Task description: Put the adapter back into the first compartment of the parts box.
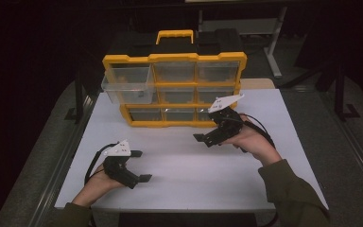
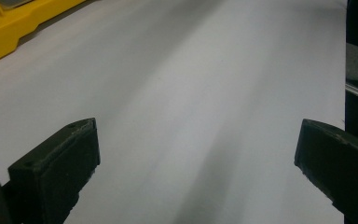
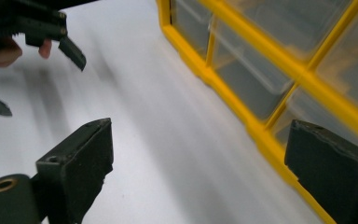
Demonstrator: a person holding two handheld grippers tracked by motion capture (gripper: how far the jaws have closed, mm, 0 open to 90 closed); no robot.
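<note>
A yellow organiser (image 1: 175,59) with clear drawers stands upright at the back of the white table (image 1: 194,165). Its top-left drawer (image 1: 125,85) is pulled out toward me. My left gripper (image 1: 143,165) rests near the front left of the table, open, with nothing between its jaws (image 2: 196,154). My right gripper (image 1: 208,127) hovers just in front of the organiser's lower right drawers, pointing left, open and empty (image 3: 200,158). In the right gripper view the organiser's yellow frame (image 3: 261,93) runs along the right, and the left gripper (image 3: 37,84) shows at the top left.
The organiser's yellow base (image 2: 9,28) shows at the top left of the left gripper view. A yellow carry handle (image 1: 175,35) tops the box. Dark floor surrounds the table, and a grey desk leg (image 1: 274,47) stands behind at the right.
</note>
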